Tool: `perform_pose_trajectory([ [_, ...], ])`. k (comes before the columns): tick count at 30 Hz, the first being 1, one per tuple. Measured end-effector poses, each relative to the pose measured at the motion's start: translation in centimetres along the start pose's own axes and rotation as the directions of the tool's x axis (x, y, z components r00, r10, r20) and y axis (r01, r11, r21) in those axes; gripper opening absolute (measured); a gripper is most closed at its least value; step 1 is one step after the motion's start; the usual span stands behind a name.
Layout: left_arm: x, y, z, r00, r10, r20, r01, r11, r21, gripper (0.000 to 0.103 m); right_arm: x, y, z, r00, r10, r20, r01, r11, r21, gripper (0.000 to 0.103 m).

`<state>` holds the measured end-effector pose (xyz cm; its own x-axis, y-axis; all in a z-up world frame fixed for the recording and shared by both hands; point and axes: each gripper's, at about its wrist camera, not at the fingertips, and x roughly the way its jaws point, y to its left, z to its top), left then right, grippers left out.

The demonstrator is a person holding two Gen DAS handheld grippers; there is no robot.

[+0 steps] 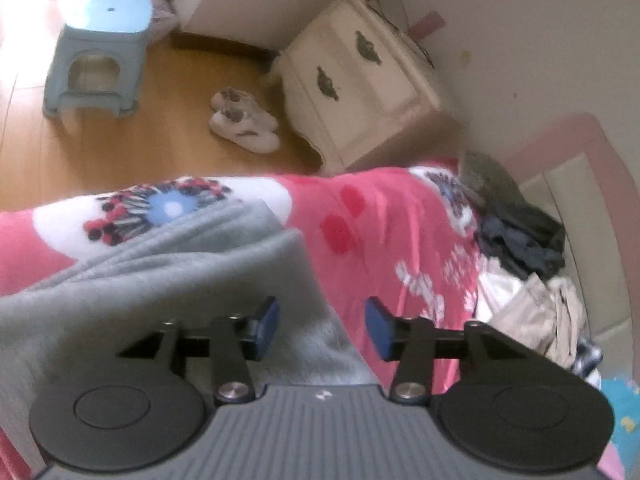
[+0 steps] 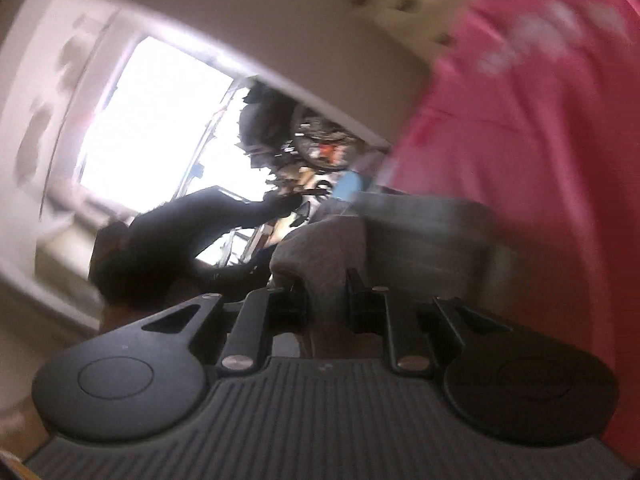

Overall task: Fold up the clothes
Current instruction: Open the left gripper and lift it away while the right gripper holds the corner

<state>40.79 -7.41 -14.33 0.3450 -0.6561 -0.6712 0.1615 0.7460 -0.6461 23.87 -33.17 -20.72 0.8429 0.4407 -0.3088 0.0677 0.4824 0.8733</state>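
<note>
- Nearest in the left wrist view, the left gripper (image 1: 322, 330) is seen with its 2 blue pads apart; nothing is pinched between them, though the grey garment (image 1: 168, 276) lies just beneath and beside the left-hand pad (image 1: 266, 320).
- In the right wrist view, the right gripper (image 2: 328, 300) is clamped on a bunched fold of the same grey garment (image 2: 320, 248); cloth is seen rising between the 2 narrowly set fingers.
- The garment is draped over the pink patterned bedspread (image 1: 360, 216); 1 end is lifted by the right gripper, the rest is spread loosely across the bed.
- The step in hand is judged to be a fold being carried over; the right view is heavily blurred and tilted, so the exact edge held cannot be told.
- For a neat fold, the held edge should be kept taut and laid square on the lower layer; the free left gripper could be used to pin or smooth the cloth before release.
- Further along the bed, a pile of unfolded clothes (image 1: 528, 280) is seen by the headboard; the task is judged far from finished.
- Beyond the bed, a cream nightstand (image 1: 360, 92), white shoes (image 1: 244, 120) and a blue stool (image 1: 100, 52) stand on the wooden floor (image 1: 160, 144).
</note>
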Motion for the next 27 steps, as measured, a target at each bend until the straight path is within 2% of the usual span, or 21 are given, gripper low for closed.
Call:
perform_pose_trajectory([
  [2, -0.9, 0.8, 0.9, 1.0, -0.017, 0.025, 0.017, 1.0, -0.008, 0.051, 0.0, -2.5, 0.4, 1.0, 0.027, -0.006, -0.026, 0.991, 0.13, 0.02],
  [4, -3.1, 1.0, 3.0, 0.999, 0.024, 0.042, -0.025, 1.0, 0.008, 0.051, 0.2, -3.1, 0.8, 0.998, 0.055, -0.029, -0.049, 0.982, 0.182, 0.023],
  [6, -6.8, 0.3, 5.3, 0.993, 0.08, 0.084, -0.084, 0.995, 0.048, 0.051, 0.5, -3.0, 1.4, 0.996, 0.056, -0.062, -0.042, 0.978, 0.204, 0.035],
  [8, -10.5, -0.7, 7.6, 0.982, 0.138, 0.127, -0.15, 0.985, 0.086, 0.052, 0.9, -2.7, 2.2, 0.993, 0.047, -0.108, -0.021, 0.973, 0.228, 0.043],
  [11, -13.6, -2.9, 9.9, 0.961, 0.236, 0.145, -0.252, 0.961, 0.112, 0.063, 1.5, -3.2, 3.0, 0.98, 0.057, -0.19, 0.01, 0.941, 0.338, 0.044],
  [13, -15.1, -4.4, 11.1, 0.943, 0.301, 0.143, -0.319, 0.94, 0.123, 0.063, 1.7, -3.4, 3.3, 0.968, 0.059, -0.246, 0.051, 0.908, 0.416, 0.045],
  [16, -15.0, -6.1, 12.1, 0.923, 0.352, 0.157, -0.375, 0.914, 0.156, 0.063, 2.7, -2.6, 4.2, 0.945, 0.02, -0.326, 0.123, 0.903, 0.412, 0.047],
  [19, -13.4, -6.4, 12.3, 0.908, 0.365, 0.206, -0.406, 0.889, 0.212, 0.063, 3.6, -1.5, 4.6, 0.924, 0.014, -0.381, 0.142, 0.915, 0.377, 0.048],
  [20, -12.3, -6.1, 12.2, 0.91, 0.36, 0.203, -0.4, 0.892, 0.212, 0.063, 3.8, -1.2, 4.7, 0.919, 0.015, -0.394, 0.142, 0.919, 0.367, 0.049],
  [23, -8.4, -4.0, 11.7, 0.946, 0.299, 0.125, -0.322, 0.908, 0.268, 0.057, 4.1, -0.7, 5.0, 0.915, 0.002, -0.404, 0.143, 0.934, 0.328, 0.049],
  [25, -5.2, -2.5, 10.8, 0.967, 0.248, 0.062, -0.254, 0.907, 0.336, 0.05, 3.0, -0.8, 4.7, 0.927, -0.026, -0.374, 0.155, 0.935, 0.319, 0.054],
  [27, -3.0, -1.1, 10.1, 0.981, 0.193, 0.023, -0.188, 0.912, 0.366, 0.047, 1.9, -0.9, 4.3, 0.938, -0.045, -0.345, 0.162, 0.933, 0.321, 0.058],
])
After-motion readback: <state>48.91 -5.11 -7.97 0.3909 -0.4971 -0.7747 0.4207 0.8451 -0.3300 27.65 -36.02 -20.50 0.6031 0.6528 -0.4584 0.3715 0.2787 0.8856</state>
